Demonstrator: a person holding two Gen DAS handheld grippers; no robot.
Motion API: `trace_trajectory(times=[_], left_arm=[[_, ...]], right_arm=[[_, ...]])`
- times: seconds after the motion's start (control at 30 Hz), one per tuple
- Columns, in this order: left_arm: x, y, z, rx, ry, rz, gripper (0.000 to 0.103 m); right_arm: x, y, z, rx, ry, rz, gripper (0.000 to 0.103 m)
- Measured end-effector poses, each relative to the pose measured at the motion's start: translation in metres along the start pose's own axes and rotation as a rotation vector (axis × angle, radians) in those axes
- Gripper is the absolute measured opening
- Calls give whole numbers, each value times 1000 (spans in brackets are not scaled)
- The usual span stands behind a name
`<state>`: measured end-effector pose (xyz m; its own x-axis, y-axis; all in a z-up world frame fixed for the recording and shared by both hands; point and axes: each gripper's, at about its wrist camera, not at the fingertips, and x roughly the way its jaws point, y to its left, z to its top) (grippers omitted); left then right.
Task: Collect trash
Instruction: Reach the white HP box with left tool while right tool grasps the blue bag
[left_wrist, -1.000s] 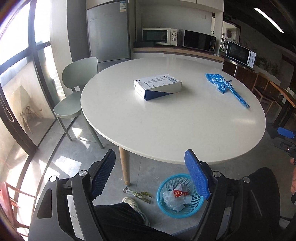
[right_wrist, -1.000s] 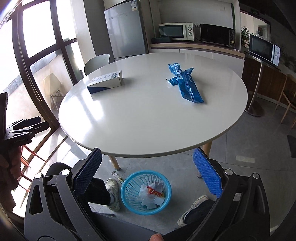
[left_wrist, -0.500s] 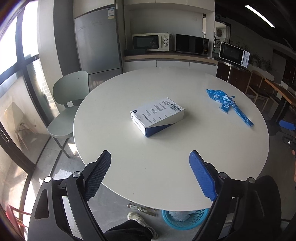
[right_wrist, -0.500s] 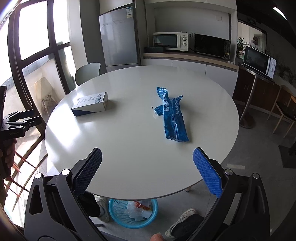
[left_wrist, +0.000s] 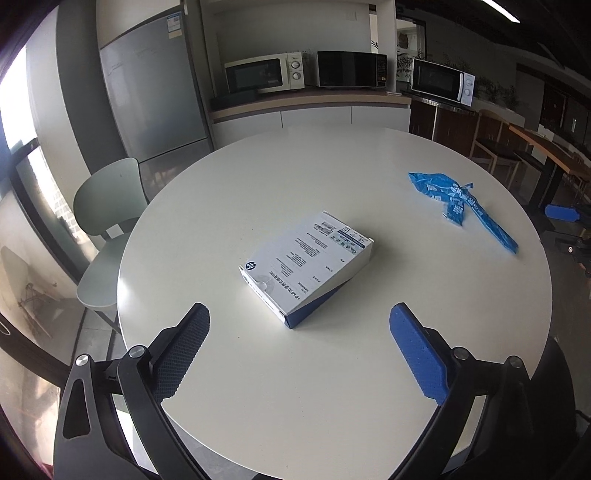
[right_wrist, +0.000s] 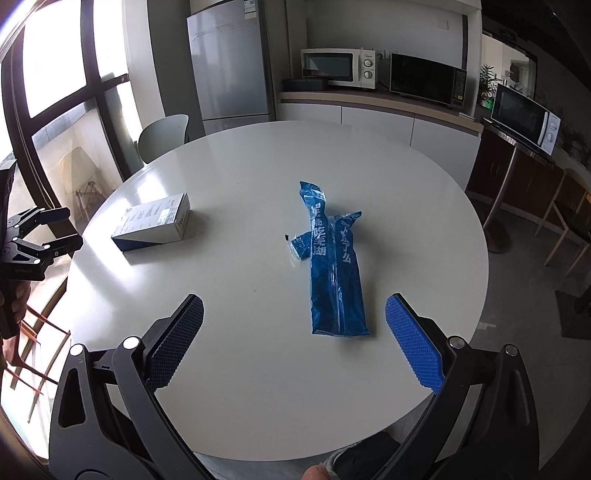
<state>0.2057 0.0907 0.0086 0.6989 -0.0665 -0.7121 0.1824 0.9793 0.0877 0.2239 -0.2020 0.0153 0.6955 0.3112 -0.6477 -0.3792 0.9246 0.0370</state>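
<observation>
White box (left_wrist: 308, 264) and blue wrapper (right_wrist: 334, 273) lie apart on the table (left_wrist: 332, 387); left gripper (left_wrist: 297, 326) jaws opening, empty; right gripper (right_wrist: 293, 319) jaws spread, empty.

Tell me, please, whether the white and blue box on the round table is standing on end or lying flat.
Lying flat. The box rests on a broad face on the table, its printed label side facing up, in both wrist views.

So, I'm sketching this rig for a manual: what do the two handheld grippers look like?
The left gripper and right gripper look alike: black open-frame linkage arms with silver pivot bolts, each bearing two flat rectangular blue pads with a fine gridded texture. No cables or sleeves show.
</observation>
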Motion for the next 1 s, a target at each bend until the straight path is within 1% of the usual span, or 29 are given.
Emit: trace_trajectory(times=[0.23, 0.37, 0.53, 0.63, 0.73, 0.83, 1.0], left_arm=[[35, 6, 15, 75, 72, -78, 97], [54, 7, 22, 140, 114, -109, 97], [75, 14, 33, 179, 134, -110, 97], [86, 17, 34, 219, 164, -153, 97], [92, 16, 32, 293, 187, -206, 97], [100, 15, 33, 349, 191, -221, 97], [120, 18, 35, 384, 228, -260, 97]], right_arm=[[32, -8, 12, 4, 72, -10, 94], [47, -15, 20, 2, 107, -45, 94], [64, -23, 28, -2, 144, -62, 94], [74, -27, 29, 2, 173, -61, 94], [84, -30, 31, -7, 199, -65, 94], [92, -30, 33, -15, 215, -66, 94], [104, -27, 37, -31, 247, -68, 94]])
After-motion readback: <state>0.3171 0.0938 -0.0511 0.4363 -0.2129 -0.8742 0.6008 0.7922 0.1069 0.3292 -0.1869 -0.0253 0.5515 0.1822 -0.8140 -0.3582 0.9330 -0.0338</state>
